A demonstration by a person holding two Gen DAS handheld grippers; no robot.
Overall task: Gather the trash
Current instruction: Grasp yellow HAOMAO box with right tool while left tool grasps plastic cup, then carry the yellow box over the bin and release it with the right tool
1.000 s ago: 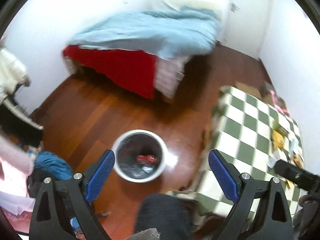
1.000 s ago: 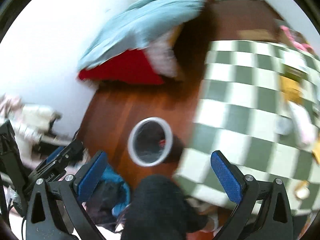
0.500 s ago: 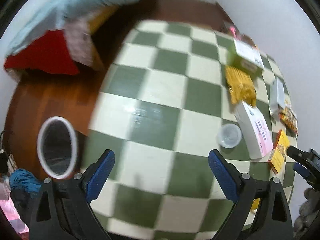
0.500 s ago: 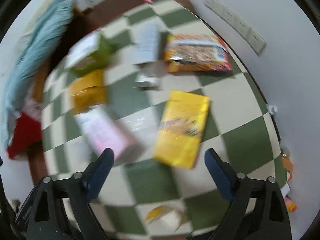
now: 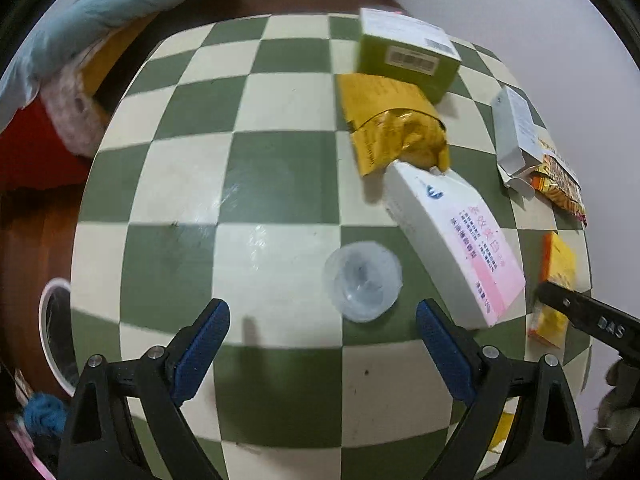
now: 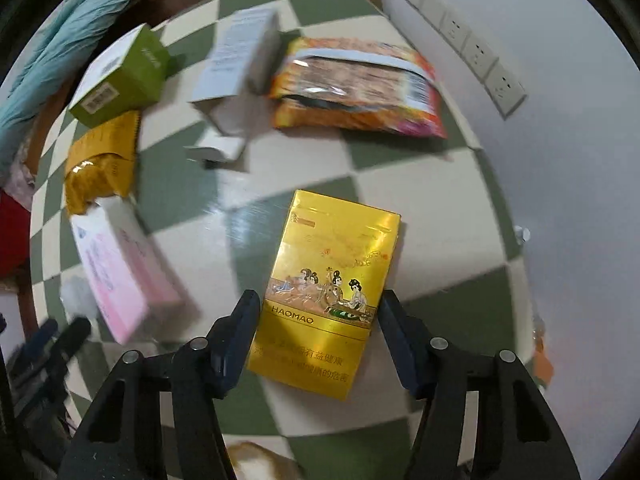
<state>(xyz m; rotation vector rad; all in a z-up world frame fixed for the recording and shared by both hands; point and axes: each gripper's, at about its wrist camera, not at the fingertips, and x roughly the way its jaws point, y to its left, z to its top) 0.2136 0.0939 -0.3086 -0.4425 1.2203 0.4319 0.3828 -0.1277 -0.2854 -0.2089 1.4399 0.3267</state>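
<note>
Straddling the yellow HAOMAO cigarette pack (image 6: pixel 326 296), the right gripper (image 6: pixel 316 332) tilts down at the desk (image 6: pixel 420 184), jaws spread just beside its long edges. Left gripper (image 5: pixel 322 338) hovers with jaws spread wide, clear plastic cup (image 5: pixel 363 286) just ahead between them.

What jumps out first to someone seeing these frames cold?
The shiny yellow HAOMAO pack lies flat on the green-and-cream checkered table, framed by the open right gripper. In the left view, a clear plastic cup sits just ahead of the open left gripper, beside a white-and-pink box. More packaging crowds the wall side.
</note>
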